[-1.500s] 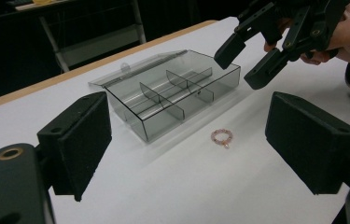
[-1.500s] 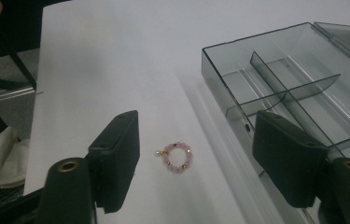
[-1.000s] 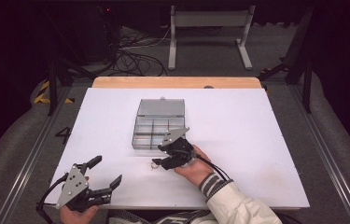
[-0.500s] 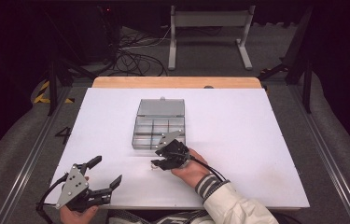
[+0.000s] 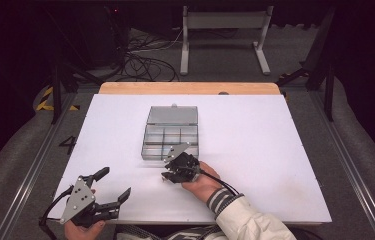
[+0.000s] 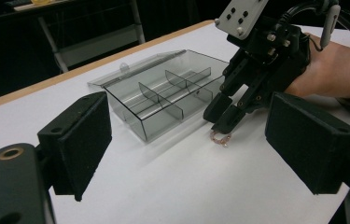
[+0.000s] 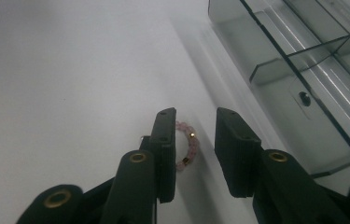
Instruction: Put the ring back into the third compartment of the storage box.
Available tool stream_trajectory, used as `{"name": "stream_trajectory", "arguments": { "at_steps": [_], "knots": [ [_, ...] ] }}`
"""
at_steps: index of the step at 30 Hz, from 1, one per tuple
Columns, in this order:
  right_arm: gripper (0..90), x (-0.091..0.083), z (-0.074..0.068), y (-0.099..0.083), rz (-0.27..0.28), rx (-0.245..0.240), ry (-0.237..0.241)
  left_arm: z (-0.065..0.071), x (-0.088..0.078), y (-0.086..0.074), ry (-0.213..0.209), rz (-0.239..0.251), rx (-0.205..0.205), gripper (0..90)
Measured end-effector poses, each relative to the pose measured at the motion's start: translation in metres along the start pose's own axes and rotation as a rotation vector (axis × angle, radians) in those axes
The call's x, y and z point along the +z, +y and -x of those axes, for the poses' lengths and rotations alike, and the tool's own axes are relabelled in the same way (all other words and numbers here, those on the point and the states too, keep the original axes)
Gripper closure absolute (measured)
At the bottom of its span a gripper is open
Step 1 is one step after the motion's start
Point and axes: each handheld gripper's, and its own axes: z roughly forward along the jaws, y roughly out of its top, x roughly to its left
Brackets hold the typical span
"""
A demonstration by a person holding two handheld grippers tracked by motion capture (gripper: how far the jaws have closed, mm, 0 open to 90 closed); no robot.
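Fingers (image 7: 195, 154) around bead bracelet (image 7: 186, 143) (box (image 7: 303, 60) beside)

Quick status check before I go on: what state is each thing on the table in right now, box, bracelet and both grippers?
Compartment box: lid open and laid back, compartments look empty.
Bead bracelet: lying on the white table beside the box, between the right jaws, not lifted.
Right gripper: jaws have just been closing around the bracelet; a gap shows, no grip yet.
Left gripper: open, holding nothing, near the table's front edge.
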Motion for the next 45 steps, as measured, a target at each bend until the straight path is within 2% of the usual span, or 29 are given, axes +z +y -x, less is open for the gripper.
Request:
{"name": "stream_trajectory", "arguments": {
  "at_steps": [6,18,29,45],
  "knots": [
    [78.3,0.002,-0.001,0.0,-0.01,-0.003,-0.013,0.0,0.0,0.0,0.0,0.0,0.0,15.2],
    [86.7,0.004,-0.002,-0.001,-0.016,0.009,-0.012,0.0,0.0,0.0,0.0,0.0,-0.001,15.1],
    [87.5,0.002,-0.004,0.0,-0.006,0.005,-0.026,0.0,0.0,0.0,0.0,0.0,0.0,15.1],
    [87.5,-0.023,-0.011,0.012,0.053,-0.027,-0.051,0.0,0.0,0.0,0.001,0.0,0.0,15.1]
  ]
}}
